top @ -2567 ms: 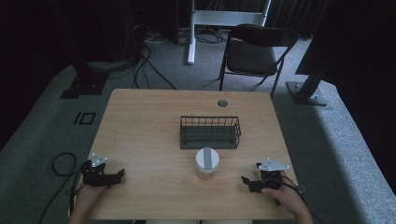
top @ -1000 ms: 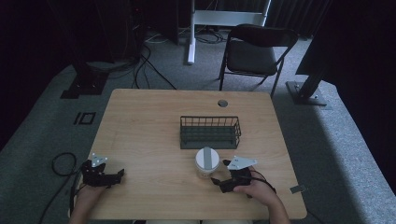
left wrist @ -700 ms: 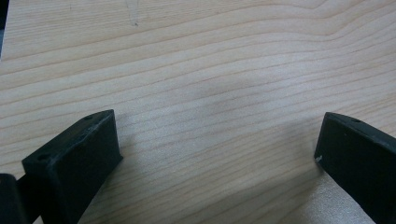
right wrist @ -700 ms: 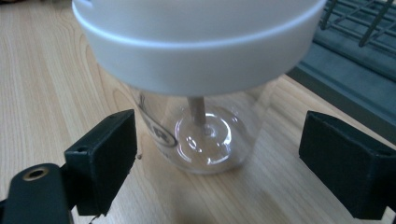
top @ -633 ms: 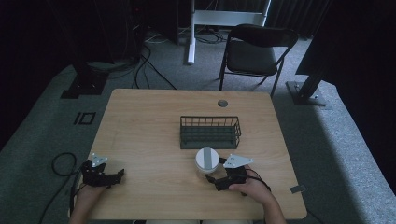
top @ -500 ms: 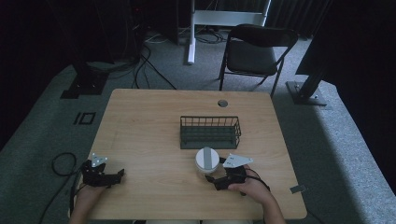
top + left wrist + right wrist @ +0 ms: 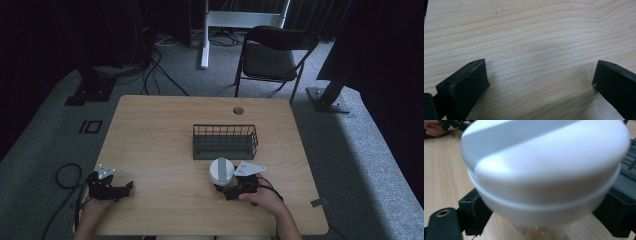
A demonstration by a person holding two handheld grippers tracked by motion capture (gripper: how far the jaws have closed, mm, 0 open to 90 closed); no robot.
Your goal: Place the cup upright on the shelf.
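Observation:
A jar with a white lid (image 7: 220,170) stands upright on the wooden table (image 7: 165,145), just in front of a dark wire basket (image 7: 225,142). My right gripper (image 7: 223,190) is at the jar's near side. In the right gripper view the white lid (image 7: 544,165) looms close and blurred, the jar's clear body sits between the two black jaws, and the right gripper (image 7: 544,220) is open wide around it. My left gripper (image 7: 125,189) rests near the table's front left corner. It stands open (image 7: 540,75) over bare wood with nothing between its jaws.
The wire basket looks empty from above. A round cable hole (image 7: 238,110) sits near the table's far edge. A folding chair (image 7: 275,55) stands behind the table. The other hand and its gripper (image 7: 446,125) show at the top left of the right gripper view.
My right gripper has moved left from the table's front right area up to the jar, ending with its jaws on either side of it. The left gripper has stayed put.

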